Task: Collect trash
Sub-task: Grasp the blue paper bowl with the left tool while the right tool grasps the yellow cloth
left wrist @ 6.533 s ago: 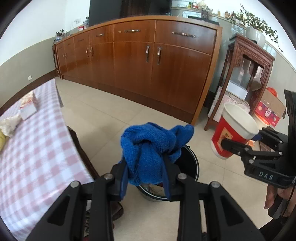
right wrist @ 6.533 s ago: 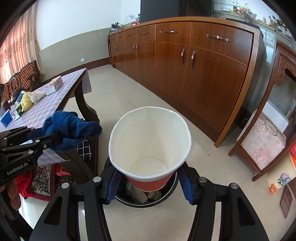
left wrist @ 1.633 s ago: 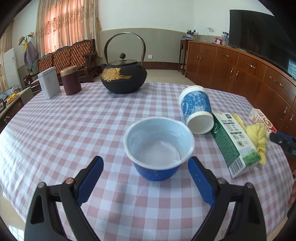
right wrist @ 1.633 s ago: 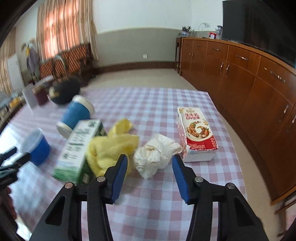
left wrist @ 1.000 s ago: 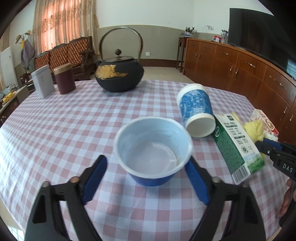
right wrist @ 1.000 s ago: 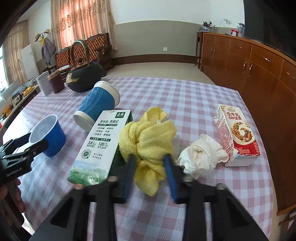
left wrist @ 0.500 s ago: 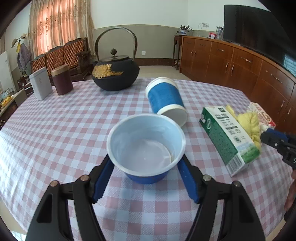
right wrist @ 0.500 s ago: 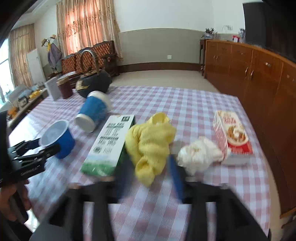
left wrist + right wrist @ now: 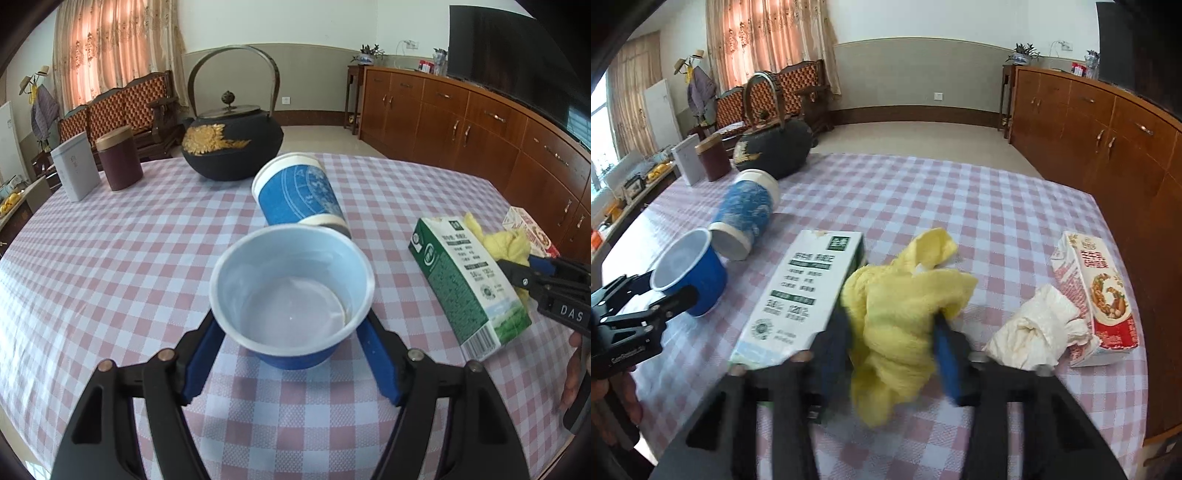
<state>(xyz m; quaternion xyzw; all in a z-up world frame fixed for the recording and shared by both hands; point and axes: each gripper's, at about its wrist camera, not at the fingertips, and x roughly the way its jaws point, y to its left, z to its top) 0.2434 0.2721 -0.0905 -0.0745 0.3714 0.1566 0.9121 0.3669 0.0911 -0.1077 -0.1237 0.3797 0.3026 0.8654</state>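
Since the frame half a second earlier, the blue paper cup [image 9: 299,195] had rolled on its side to lie directly behind the blue bowl [image 9: 291,295], its rim touching the bowl's far edge; my left gripper [image 9: 291,343] sat with its blue pads [image 9: 201,354] pressed on both sides of that bowl; the bowl stood upright on the checked tablecloth [image 9: 110,258], white inside and holding nothing that I could see beyond a faint film at the bottom. My right gripper [image 9: 890,343] had just been closing; the yellow cloth [image 9: 901,314] lay bunched between its jaws, the pads pressing into the folds on both sides, though blur hid the left pad. Green milk carton [image 9: 801,295] lay flat just left of the cloth, touching it; its top was torn open, contents not visible. Crumpled white tissue [image 9: 1038,328] lay just right of my right jaw, against the red snack carton [image 9: 1097,295], which lay on its side near the table edge. At the far side stood a black iron teapot [image 9: 232,147], lid on; a dark red canister [image 9: 120,162] and a grey tin [image 9: 75,171] stood upright beside each other, both closed.
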